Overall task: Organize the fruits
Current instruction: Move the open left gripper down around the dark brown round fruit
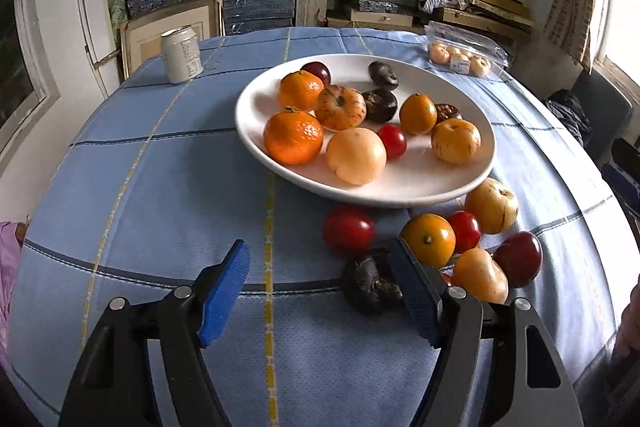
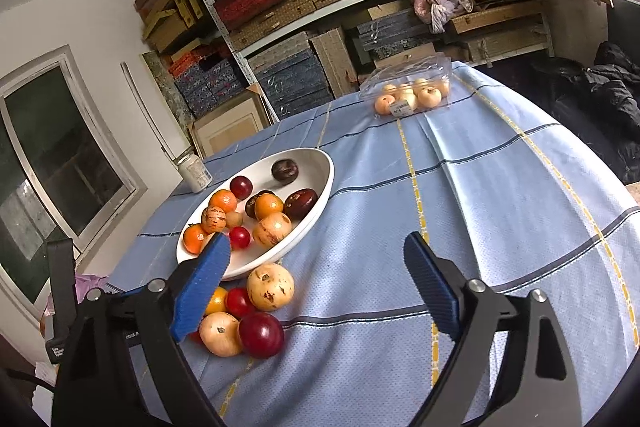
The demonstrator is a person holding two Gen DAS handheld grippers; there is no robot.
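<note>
Roughly half done, I judge: the plate (image 1: 256,115) holds many fruits, loose fruits (image 1: 428,239) wait on the counter (image 1: 160,195), left tongs (image 1: 320,263) and right tongs (image 2: 320,259) gape empty.

No text can be read. The can (image 1: 182,54) carries print too blurred to make out, and the white label (image 2: 401,106) on the clear fruit box (image 2: 412,87) shows only illegible dark marks.
</note>
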